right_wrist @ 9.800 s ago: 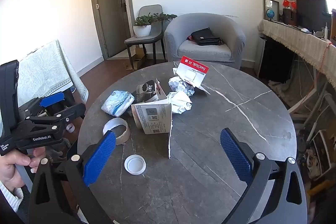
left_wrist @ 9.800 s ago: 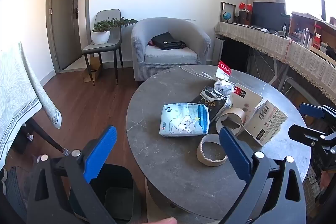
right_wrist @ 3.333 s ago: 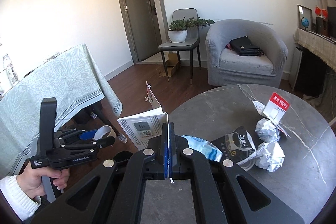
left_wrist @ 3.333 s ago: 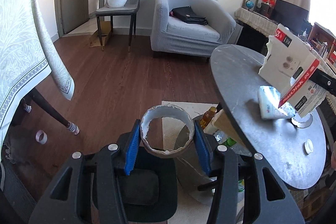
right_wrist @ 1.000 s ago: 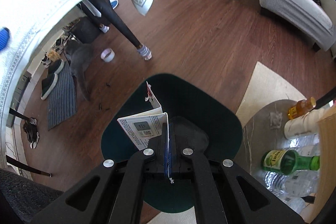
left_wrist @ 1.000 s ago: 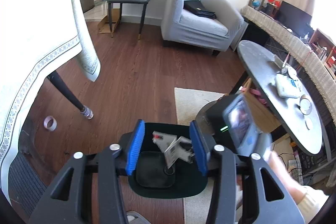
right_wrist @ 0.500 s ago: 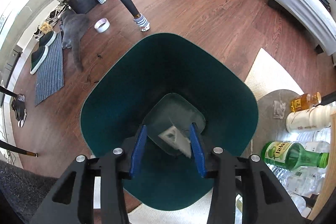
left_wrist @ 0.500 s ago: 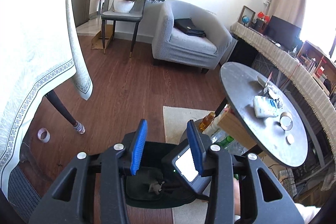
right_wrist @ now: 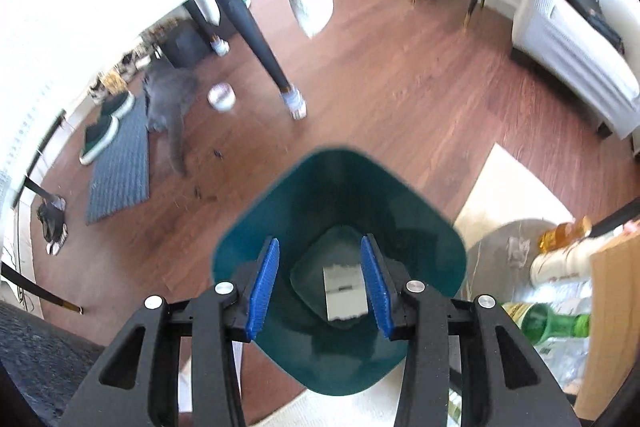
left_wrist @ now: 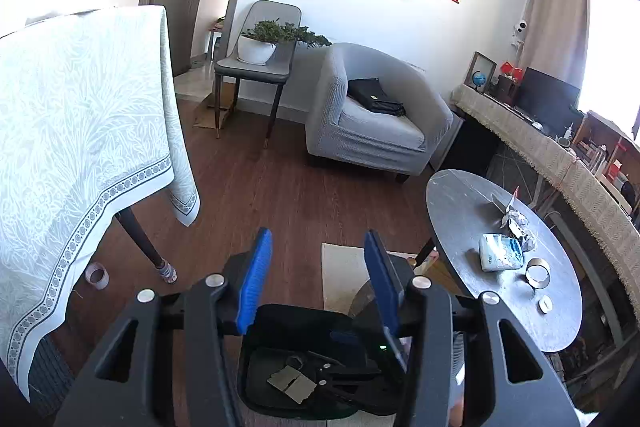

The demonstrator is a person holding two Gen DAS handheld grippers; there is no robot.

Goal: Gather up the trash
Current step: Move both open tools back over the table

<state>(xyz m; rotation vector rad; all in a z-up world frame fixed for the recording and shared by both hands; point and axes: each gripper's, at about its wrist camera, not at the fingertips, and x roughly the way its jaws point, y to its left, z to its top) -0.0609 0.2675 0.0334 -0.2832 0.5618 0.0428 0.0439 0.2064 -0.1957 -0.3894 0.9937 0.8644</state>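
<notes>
Teal bin (right_wrist: 332, 187) on the wood floor holds a white card (right_wrist: 344, 291) flat at its bottom. Right gripper (right_wrist: 324, 283) hangs above it, jaws partly apart and empty. Left gripper (left_wrist: 316, 279) has just been opening, nothing between its jaws. Remaining trash, possibly wrappers (left_wrist: 502, 251), lies on the round table (left_wrist: 460, 203).

Left gripper (left_wrist: 316, 279) opening, right gripper (right_wrist: 320, 281) seemingly parted, both empty

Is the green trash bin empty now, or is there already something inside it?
Not empty. In the right wrist view a piece of cardboard packaging lies flat on the bottom of the trash bin.
</notes>
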